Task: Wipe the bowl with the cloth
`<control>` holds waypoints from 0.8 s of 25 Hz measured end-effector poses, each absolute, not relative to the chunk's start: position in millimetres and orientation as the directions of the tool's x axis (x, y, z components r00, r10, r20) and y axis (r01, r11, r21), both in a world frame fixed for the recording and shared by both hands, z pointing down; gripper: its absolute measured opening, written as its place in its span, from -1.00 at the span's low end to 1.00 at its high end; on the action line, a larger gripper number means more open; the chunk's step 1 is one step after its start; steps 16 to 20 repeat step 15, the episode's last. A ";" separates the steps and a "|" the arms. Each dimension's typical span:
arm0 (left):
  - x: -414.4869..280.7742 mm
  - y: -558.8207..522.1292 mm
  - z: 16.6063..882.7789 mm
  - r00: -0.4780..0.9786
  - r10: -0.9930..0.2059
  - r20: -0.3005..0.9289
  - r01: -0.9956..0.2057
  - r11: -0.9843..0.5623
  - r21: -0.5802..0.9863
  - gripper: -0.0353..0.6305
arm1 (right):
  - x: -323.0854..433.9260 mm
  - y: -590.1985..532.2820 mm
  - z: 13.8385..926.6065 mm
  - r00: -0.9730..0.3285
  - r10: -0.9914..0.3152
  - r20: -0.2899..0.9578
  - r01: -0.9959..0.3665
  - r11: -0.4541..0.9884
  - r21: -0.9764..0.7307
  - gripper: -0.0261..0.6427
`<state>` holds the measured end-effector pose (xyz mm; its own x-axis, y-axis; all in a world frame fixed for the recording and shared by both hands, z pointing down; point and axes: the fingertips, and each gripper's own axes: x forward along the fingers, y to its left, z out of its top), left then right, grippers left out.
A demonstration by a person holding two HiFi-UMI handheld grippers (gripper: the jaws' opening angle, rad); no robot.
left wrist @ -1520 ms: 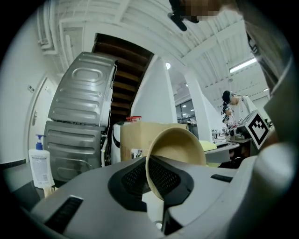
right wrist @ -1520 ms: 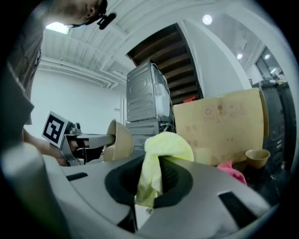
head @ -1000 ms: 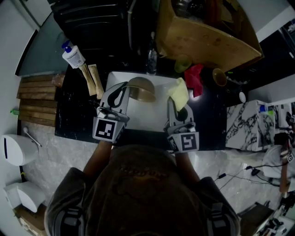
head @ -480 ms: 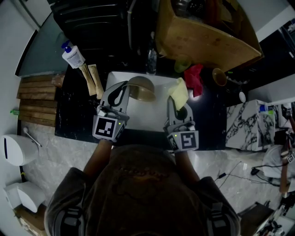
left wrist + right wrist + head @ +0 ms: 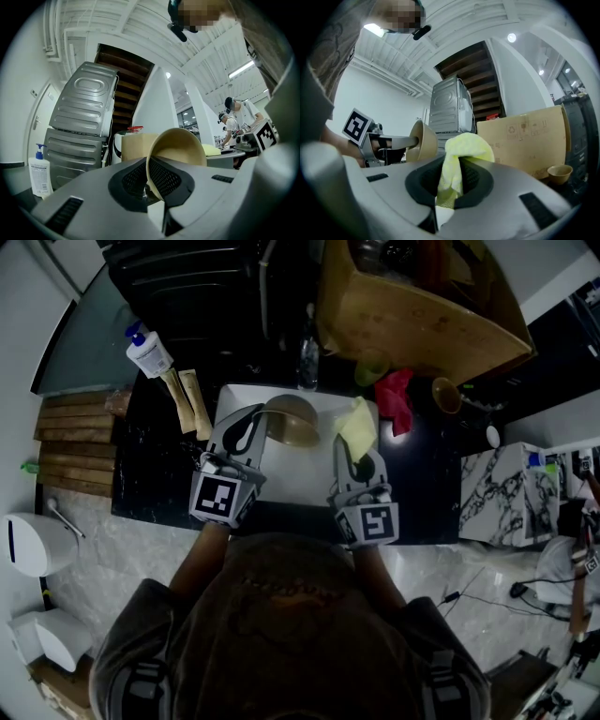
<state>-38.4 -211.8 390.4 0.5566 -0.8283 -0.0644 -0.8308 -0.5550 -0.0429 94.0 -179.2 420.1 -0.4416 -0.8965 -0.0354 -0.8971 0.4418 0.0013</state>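
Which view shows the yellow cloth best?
The right gripper view: the yellow cloth fills the centre, pinched between the jaws. The head view shows it small, beside the bowl; the left gripper view shows only a sliver.

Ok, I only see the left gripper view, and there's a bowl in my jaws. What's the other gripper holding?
Observer: The right gripper is shut on a yellow cloth.
Operator: Is the cloth touching my bowl?
Observer: No. In the head view the yellow cloth sits apart from the bowl, on its right.
Operator: Are there any other bowls?
Observer: Yes, a small bowl stands on the dark counter, far off to the right.
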 end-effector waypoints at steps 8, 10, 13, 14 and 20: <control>-32.6 -214.3 392.3 0.553 -0.831 -0.051 -0.833 -0.552 -0.032 -0.84 | 89.3 -180.8 423.3 -0.448 -0.894 -0.020 -0.894 0.448 -0.002 -0.87; -30.8 -215.1 392.2 0.556 -0.829 -0.049 -0.831 -0.556 -0.027 -0.84 | 87.3 -181.2 424.0 -0.453 -0.892 -0.014 -0.892 0.453 -0.005 -0.87; -30.2 -215.7 393.9 0.562 -0.826 -0.040 -0.827 -0.562 -0.020 -0.84 | 83.8 -180.5 424.1 -0.462 -0.887 -0.016 -0.887 0.462 0.000 -0.87; -30.3 -215.7 394.6 0.563 -0.825 -0.038 -0.826 -0.563 -0.018 -0.84 | 82.8 -180.2 424.0 -0.464 -0.886 -0.016 -0.886 0.464 0.001 -0.87; -30.4 -215.8 395.3 0.564 -0.825 -0.035 -0.825 -0.564 -0.017 -0.84 | 81.7 -179.9 423.8 -0.466 -0.885 -0.017 -0.885 0.466 0.002 -0.87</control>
